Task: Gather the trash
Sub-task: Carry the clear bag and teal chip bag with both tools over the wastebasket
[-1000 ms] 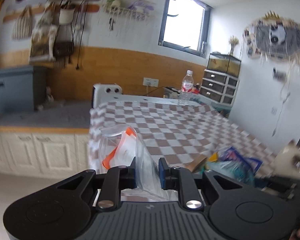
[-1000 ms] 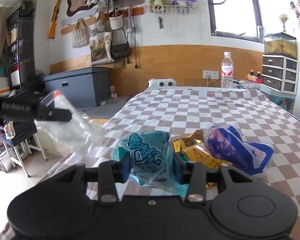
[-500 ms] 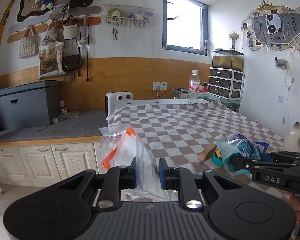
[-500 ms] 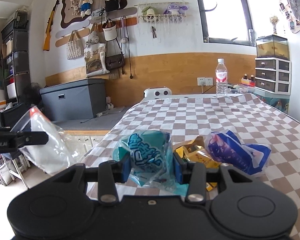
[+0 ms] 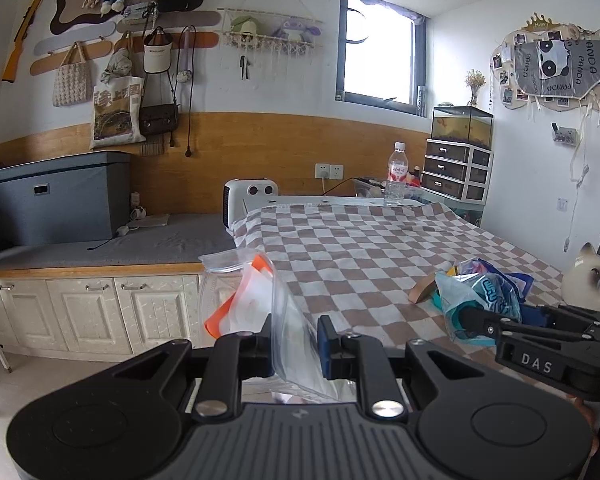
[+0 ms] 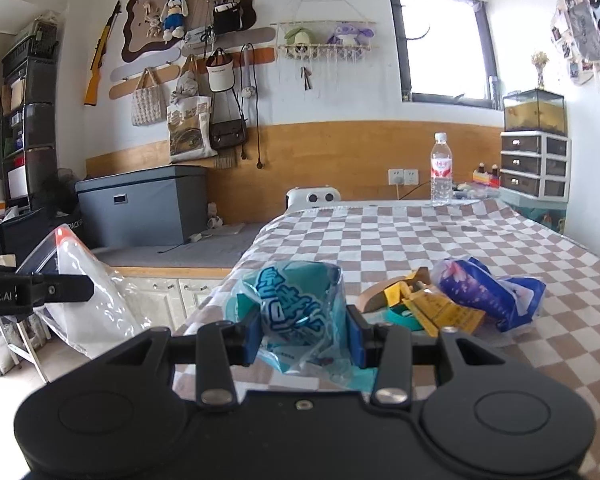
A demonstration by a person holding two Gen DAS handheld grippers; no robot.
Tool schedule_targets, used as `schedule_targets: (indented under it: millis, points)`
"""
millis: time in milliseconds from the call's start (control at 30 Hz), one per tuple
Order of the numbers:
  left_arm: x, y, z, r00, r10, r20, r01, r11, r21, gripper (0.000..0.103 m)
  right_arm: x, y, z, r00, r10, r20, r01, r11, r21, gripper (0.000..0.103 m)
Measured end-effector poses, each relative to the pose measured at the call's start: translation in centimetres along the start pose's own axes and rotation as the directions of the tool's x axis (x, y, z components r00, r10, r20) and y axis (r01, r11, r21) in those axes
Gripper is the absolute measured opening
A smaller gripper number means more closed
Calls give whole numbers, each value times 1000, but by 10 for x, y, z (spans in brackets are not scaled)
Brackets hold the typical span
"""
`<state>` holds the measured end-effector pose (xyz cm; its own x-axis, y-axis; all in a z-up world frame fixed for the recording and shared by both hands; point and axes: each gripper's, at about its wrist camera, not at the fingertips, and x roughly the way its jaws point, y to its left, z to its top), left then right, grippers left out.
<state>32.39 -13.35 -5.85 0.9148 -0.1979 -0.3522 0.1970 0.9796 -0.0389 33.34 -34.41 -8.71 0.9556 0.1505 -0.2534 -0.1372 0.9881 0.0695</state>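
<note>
Left gripper (image 5: pixel 294 344) apparently pinching clear bag (image 5: pixel 260 300).

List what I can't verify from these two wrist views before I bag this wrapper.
- Clear zip bag mouth: left wrist view, film folds hide whether it is open.
- Teal wrapper lower end: right wrist view, hidden behind the right hand-held gripper.
- Yellow wrappers: partly covered by the blue packet; count unclear.

A checkered tablecloth (image 6: pixel 440 240) covers the table; crumpled wrappers (image 6: pixel 488 292) and a water bottle (image 6: pixel 441 170) rest on it
</note>
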Motion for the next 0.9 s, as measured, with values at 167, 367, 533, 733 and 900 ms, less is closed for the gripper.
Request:
schedule_targets:
  millis: [167, 367, 533, 733, 900]
  points:
    - [-17, 19, -9, 1000, 20, -5, -20, 1000, -21, 21, -9, 24, -7, 1000, 2, 5, -2, 1000, 2, 43]
    - [-38, 52, -19, 999, 52, -16, -53, 997, -55, 21, -15, 53, -9, 999, 34, -6, -34, 999, 17, 43]
    - [-55, 83, -26, 997, 78, -19, -79, 994, -79, 21, -20, 85, -8, 997, 70, -16, -70, 997, 19, 43]
    - [-75, 124, -37, 994, 108, -22, -110, 987, -114, 21, -23, 132, -9, 993, 108, -47, -107, 994, 11, 44]
    - [-85, 159, -49, 990, 132, -45, -137, 980, -146, 21, -20, 171, -15, 986, 133, -96, -135, 991, -10, 44]
